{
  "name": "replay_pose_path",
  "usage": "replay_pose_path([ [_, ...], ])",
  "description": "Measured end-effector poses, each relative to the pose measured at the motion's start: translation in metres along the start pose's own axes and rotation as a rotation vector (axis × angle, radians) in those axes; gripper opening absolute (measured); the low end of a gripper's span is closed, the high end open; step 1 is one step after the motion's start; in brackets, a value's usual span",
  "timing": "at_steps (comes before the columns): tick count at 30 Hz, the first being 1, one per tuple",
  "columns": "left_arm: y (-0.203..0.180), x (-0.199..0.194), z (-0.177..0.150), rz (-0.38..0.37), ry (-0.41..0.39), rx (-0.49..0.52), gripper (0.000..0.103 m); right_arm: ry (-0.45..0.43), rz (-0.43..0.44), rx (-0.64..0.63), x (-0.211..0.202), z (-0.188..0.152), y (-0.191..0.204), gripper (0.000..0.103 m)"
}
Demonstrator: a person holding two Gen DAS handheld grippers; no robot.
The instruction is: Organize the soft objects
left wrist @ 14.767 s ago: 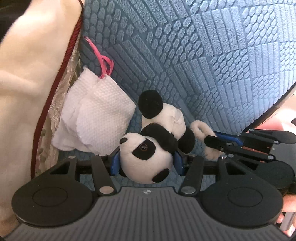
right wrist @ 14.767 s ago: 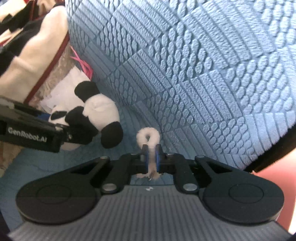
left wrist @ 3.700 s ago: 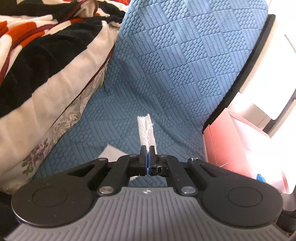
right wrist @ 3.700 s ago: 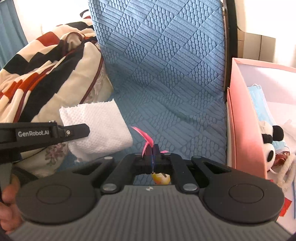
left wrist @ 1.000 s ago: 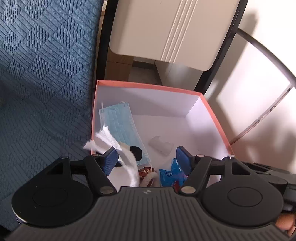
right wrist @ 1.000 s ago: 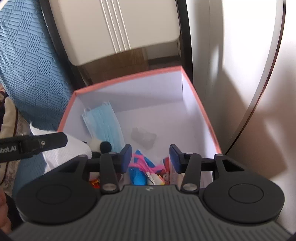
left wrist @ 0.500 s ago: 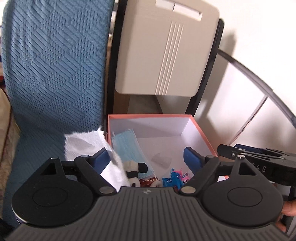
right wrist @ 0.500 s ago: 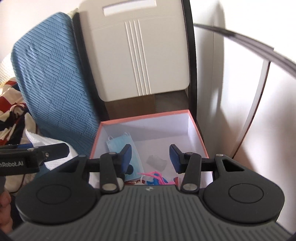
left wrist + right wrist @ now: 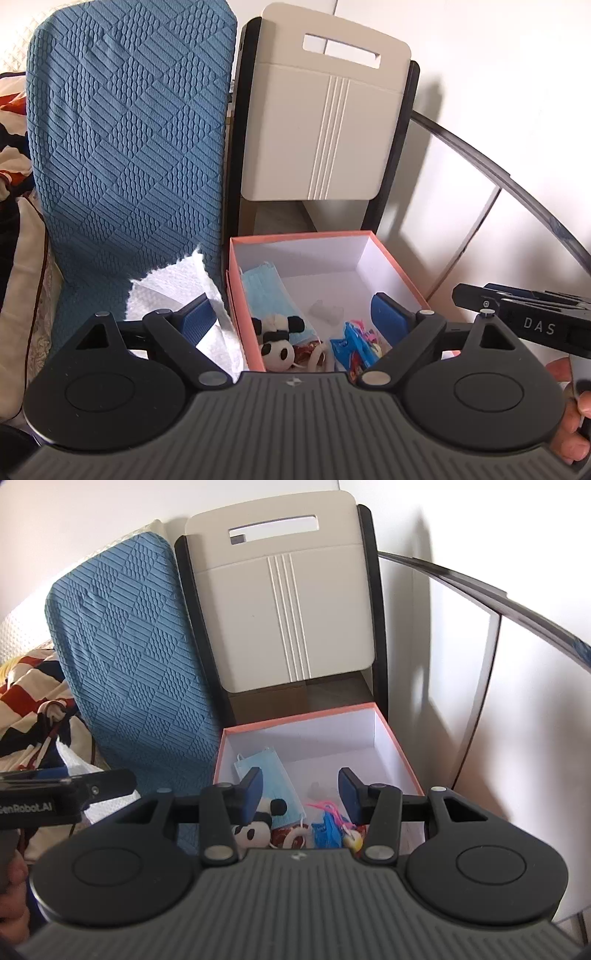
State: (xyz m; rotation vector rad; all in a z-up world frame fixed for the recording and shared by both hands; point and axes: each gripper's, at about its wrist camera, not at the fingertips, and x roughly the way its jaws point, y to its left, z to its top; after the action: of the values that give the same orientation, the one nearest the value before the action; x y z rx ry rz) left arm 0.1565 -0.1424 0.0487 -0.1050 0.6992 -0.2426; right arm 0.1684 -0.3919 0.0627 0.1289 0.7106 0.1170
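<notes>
Both claws hang spread and empty above the pink box (image 9: 397, 263): left claw (image 9: 295, 319) wide, right claw (image 9: 300, 789) narrower. A paper towel (image 9: 173, 286) lies outside its left rim; the far half is bare.

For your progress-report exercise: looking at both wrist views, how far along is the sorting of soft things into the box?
Done: the panda toy, blue face mask and pink string already lie in the pink box. In hand: nothing; the left gripper and right gripper stand open and empty above the box. Left: the white paper towel lies outside the box beside the blue cushion.
</notes>
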Motion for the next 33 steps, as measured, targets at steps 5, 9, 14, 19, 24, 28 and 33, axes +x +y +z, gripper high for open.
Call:
replay_pose_path([
  [5,-0.002,0.007,-0.011,-0.033,0.025,0.015,0.092,0.018,-0.019,0.027,-0.001,-0.015,-0.005,0.048],
  [9,-0.006,0.014,-0.017,-0.045,0.029,0.008,0.092,0.052,-0.024,0.024,0.006,-0.024,-0.009,0.048],
  [14,-0.006,0.024,-0.021,-0.049,0.034,0.002,0.092,0.061,-0.01,0.025,0.016,-0.024,-0.011,0.048],
  [19,-0.008,0.036,-0.02,-0.063,0.044,0.016,0.092,0.069,-0.002,0.046,0.028,-0.021,-0.014,0.048],
  [24,-0.019,0.058,-0.02,-0.074,0.069,0.036,0.092,0.094,0.019,0.075,0.04,-0.018,-0.024,0.048],
  [28,-0.029,0.08,-0.021,-0.094,0.089,0.051,0.092,0.128,0.057,0.108,0.054,-0.015,-0.034,0.048],
  [33,-0.043,0.113,-0.028,-0.11,0.126,0.081,0.092,0.172,0.106,0.128,0.075,-0.011,-0.042,0.048],
])
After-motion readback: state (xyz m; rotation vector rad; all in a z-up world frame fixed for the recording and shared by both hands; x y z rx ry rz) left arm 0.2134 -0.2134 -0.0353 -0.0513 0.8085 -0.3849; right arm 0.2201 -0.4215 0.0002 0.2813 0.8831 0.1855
